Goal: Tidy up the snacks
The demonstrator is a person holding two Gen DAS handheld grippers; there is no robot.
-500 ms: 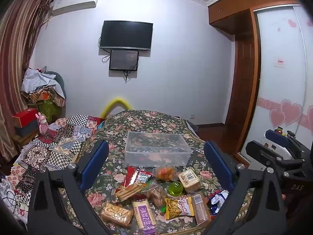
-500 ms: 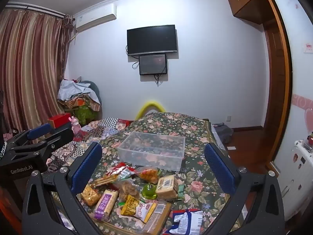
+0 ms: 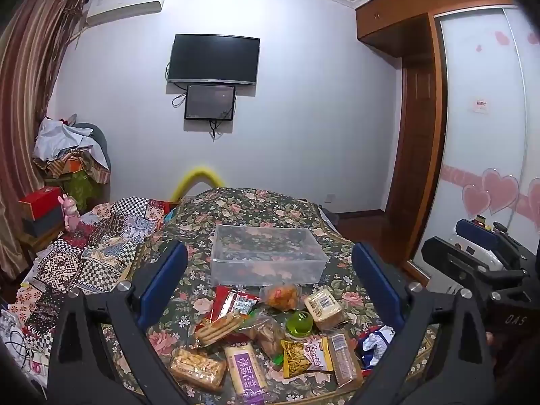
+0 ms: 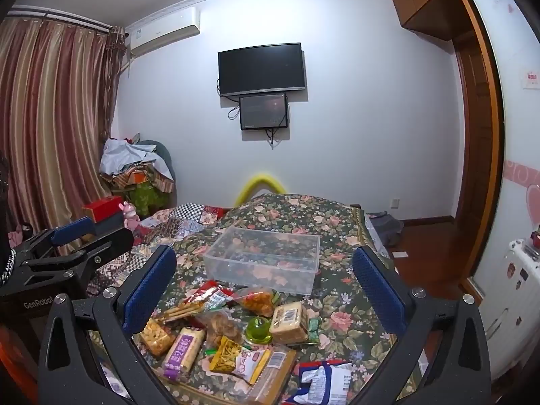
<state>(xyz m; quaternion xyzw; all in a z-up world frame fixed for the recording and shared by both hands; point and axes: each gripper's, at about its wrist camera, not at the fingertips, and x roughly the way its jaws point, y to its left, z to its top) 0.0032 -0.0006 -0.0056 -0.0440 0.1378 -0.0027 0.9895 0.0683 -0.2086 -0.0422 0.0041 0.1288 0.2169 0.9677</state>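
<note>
Floral bed [image 3: 256, 202] carried everything | snacks [image 3: 266, 334] heaped near you, clear bin [image 3: 266, 260] just behind, handy for loading | left gripper [image 3: 270, 290] and right gripper [image 4: 266, 290]: fingers wide apart, holding nothing, above the heap.

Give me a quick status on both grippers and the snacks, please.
Left gripper open, empty; right gripper open, empty. Clear rectangular plastic bin holds no snacks. Wrapped snack pile on floral cloth, nothing blocking.

Left gripper [image 3: 270, 280] jaws wide, snack packets [image 3: 266, 341], clear bin [image 3: 266, 263]
</note>
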